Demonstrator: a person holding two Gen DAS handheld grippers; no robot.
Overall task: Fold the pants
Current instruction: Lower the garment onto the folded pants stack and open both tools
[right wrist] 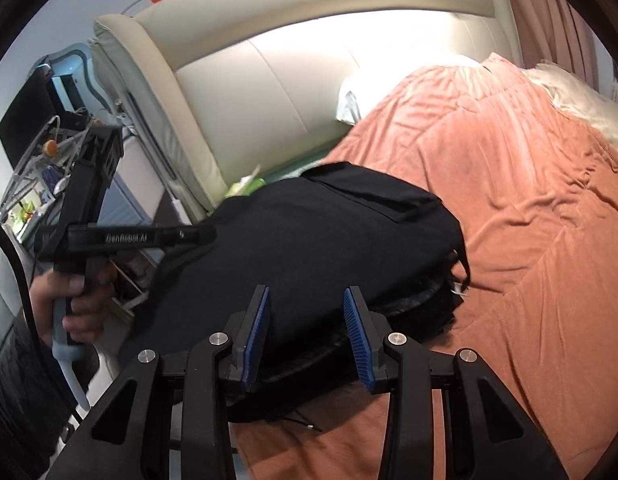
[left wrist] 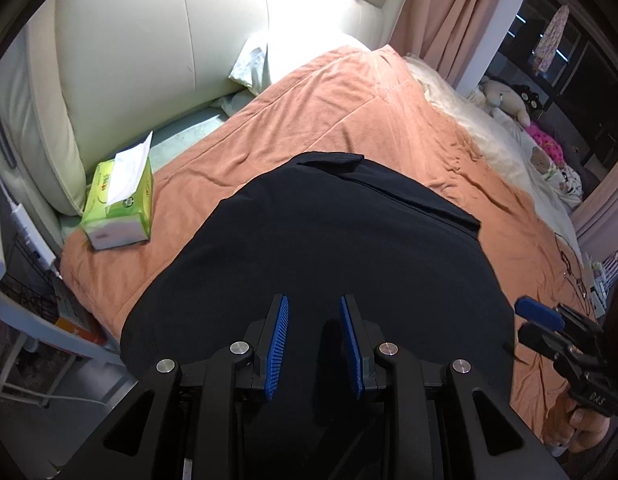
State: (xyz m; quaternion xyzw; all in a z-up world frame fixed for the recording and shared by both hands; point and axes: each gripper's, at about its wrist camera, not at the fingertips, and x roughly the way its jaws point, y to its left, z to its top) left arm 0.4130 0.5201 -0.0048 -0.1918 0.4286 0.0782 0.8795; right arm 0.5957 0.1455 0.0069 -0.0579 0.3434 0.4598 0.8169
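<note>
The black pants (left wrist: pixel 329 248) lie folded in a compact stack on the orange blanket (left wrist: pixel 329 112); they also show in the right wrist view (right wrist: pixel 329 240), with layered edges at the right side. My left gripper (left wrist: pixel 314 308) is open and empty, hovering just above the near part of the pants. My right gripper (right wrist: pixel 307 300) is open and empty over the pants' near edge. It also shows in the left wrist view (left wrist: pixel 535 324) at the pants' right edge. The left gripper's body (right wrist: pixel 121 236) appears at left in the right wrist view.
A green tissue box (left wrist: pixel 119 204) sits on the blanket's left edge by the cream headboard (left wrist: pixel 169 40). A white pillow (left wrist: pixel 253 64) lies at the head. Plush toys (left wrist: pixel 509 100) and a cream cover lie at the far right. A cable (left wrist: pixel 569 264) lies on the blanket's right side.
</note>
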